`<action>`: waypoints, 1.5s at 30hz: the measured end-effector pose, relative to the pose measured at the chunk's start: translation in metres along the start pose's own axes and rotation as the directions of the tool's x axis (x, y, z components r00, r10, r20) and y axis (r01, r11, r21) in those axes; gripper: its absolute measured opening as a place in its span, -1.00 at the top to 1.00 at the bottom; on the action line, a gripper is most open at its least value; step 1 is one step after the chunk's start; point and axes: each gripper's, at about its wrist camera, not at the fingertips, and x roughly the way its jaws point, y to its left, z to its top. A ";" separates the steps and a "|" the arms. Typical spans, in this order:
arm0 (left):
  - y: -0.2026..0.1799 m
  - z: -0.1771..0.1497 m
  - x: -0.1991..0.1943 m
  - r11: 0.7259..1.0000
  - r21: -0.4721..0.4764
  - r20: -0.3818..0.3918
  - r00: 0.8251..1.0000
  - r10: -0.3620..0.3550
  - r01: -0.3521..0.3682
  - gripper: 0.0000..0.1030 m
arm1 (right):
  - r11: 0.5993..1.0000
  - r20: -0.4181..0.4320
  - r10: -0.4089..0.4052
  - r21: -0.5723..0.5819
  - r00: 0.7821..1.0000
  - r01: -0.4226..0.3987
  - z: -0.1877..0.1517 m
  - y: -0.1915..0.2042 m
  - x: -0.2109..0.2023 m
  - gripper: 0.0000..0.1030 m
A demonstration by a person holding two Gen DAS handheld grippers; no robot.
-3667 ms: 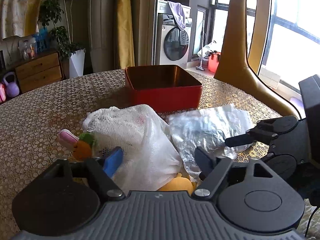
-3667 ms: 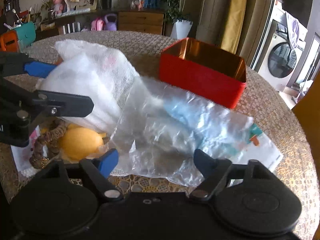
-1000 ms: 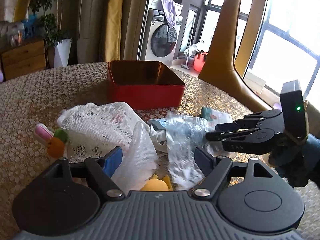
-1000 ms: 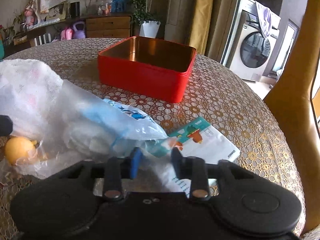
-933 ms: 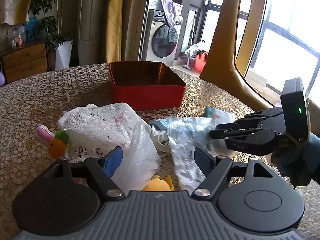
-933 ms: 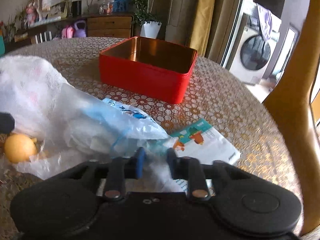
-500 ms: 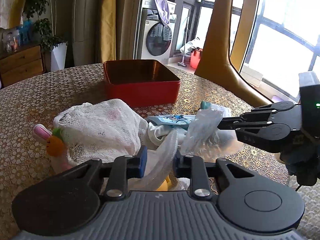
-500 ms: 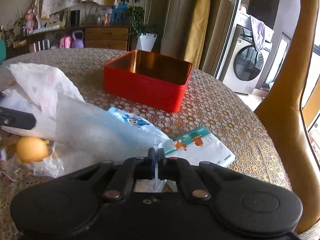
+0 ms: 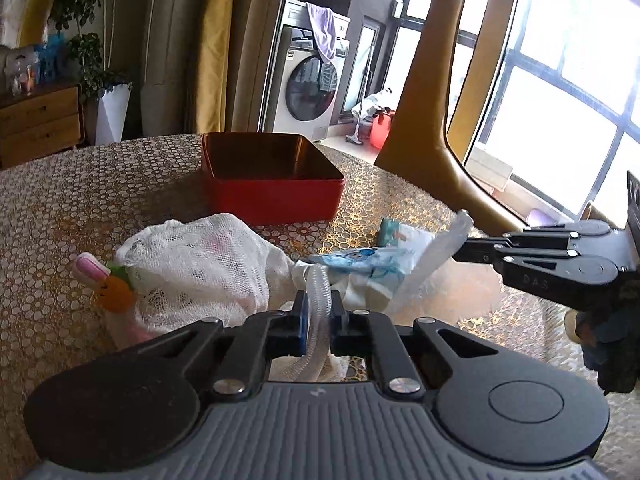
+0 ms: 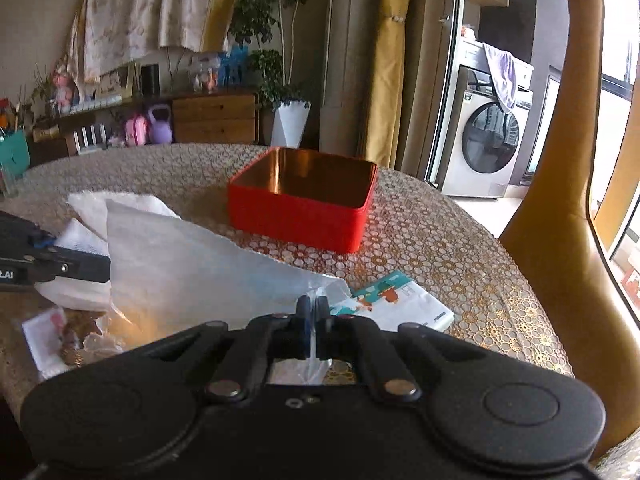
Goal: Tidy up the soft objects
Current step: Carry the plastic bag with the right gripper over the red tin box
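- Left wrist view: the left gripper (image 9: 319,322) has just been closing and now pinches a bunched edge of the clear plastic bag (image 9: 424,268) between its pads.
- The same bag runs from that pinch up and to the right, where the right gripper (image 9: 460,249) holds its other end, lifted off the desk (image 9: 80,208). The bag's long axis therefore lies stretched between the two grippers, left to right.
- The open red tin box (image 9: 272,178) stands straight ahead beyond the bag, well apart from both grippers, with the white mesh bag (image 9: 200,264) and a carrot toy (image 9: 114,294) lying to the left.
- Right wrist view: the right gripper (image 10: 312,326) is pressed together on a thin corner of the clear plastic bag (image 10: 192,276); the sheet fans away to the left toward the left gripper (image 10: 92,268).
- The red tin box (image 10: 300,210) sits ahead and slightly right of centre, past a printed packet (image 10: 396,300) lying flat on the desk (image 10: 460,264).
- Judgement: both ends are secured; the box is forward of both grippers, the right one appearing somewhat nearer.
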 end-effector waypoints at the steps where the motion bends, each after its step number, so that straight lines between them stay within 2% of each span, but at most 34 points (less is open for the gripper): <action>1: 0.000 0.000 -0.002 1.000 -0.010 0.000 1.000 -0.006 0.006 0.82 | 1.000 0.002 0.006 0.004 1.000 -0.006 0.000 -0.001 -0.003 0.98; 8: 0.000 0.006 -0.015 0.999 -0.039 0.013 1.000 -0.029 0.029 0.82 | 1.000 -0.008 0.006 0.014 1.000 -0.006 -0.006 -0.003 -0.018 0.98; 14: 0.006 0.023 -0.021 0.996 -0.078 0.026 0.999 -0.036 0.038 0.82 | 0.999 0.004 -0.004 0.042 1.000 0.004 0.011 -0.011 -0.024 0.98; 21: 0.012 0.065 -0.019 0.997 -0.069 0.061 0.998 -0.027 0.031 0.82 | 0.998 0.031 -0.056 0.019 0.998 0.056 0.042 -0.018 -0.020 0.98; 26: 0.018 0.105 -0.007 0.999 -0.039 0.096 0.995 -0.002 0.005 0.82 | 0.995 0.034 -0.104 -0.005 0.994 0.104 0.066 -0.026 0.001 0.98; 31: 0.024 0.146 0.019 1.000 -0.022 0.108 0.994 0.010 -0.008 0.82 | 0.990 0.036 -0.143 -0.005 0.989 0.144 0.088 -0.034 0.027 0.98; 35: 0.030 0.173 0.050 0.999 0.008 0.121 0.992 0.039 -0.040 0.82 | 0.977 0.050 -0.209 -0.039 0.977 0.211 0.107 -0.039 0.055 0.98; 45: 0.049 0.205 0.126 1.000 0.009 0.105 0.994 0.021 -0.023 0.82 | 0.944 0.043 -0.310 -0.102 0.950 0.312 0.140 -0.038 0.135 0.98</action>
